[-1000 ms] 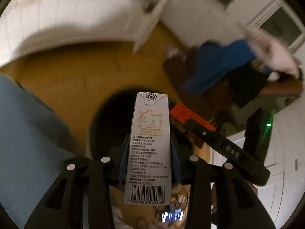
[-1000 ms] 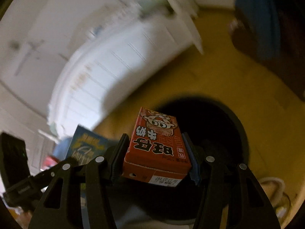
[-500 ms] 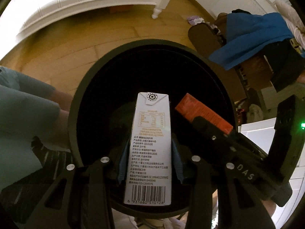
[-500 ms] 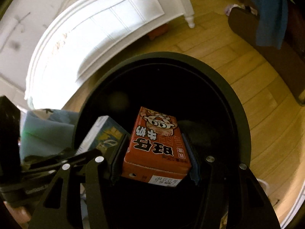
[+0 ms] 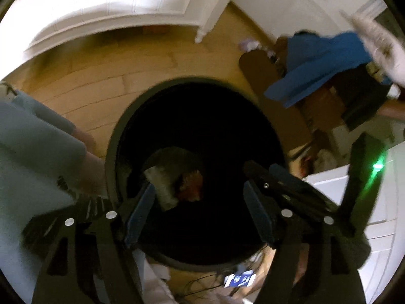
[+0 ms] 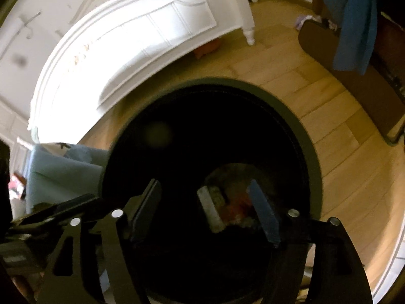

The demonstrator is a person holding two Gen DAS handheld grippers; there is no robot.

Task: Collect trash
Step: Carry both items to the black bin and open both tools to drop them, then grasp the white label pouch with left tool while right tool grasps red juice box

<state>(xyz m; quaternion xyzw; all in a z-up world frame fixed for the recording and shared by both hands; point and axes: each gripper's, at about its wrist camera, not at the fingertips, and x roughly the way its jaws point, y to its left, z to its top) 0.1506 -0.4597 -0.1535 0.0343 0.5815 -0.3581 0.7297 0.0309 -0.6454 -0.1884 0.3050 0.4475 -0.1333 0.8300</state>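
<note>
A round black trash bin stands on the wooden floor below both grippers; it also shows in the right wrist view. At its dark bottom lie a white carton and a red carton; the right wrist view shows the white carton and the red carton too. My left gripper is open and empty above the bin mouth. My right gripper is open and empty above the bin, and its black fingers reach in from the right in the left wrist view.
A white bed frame stands beyond the bin. A brown chair with blue cloth is at the right. The person's light blue clothing is at the left. Cables and a small blue object lie near the bin.
Both grippers opened and let go of their cartons, which dropped to the bottom of the bin. Both grippers have drawn back a little from the bin.
</note>
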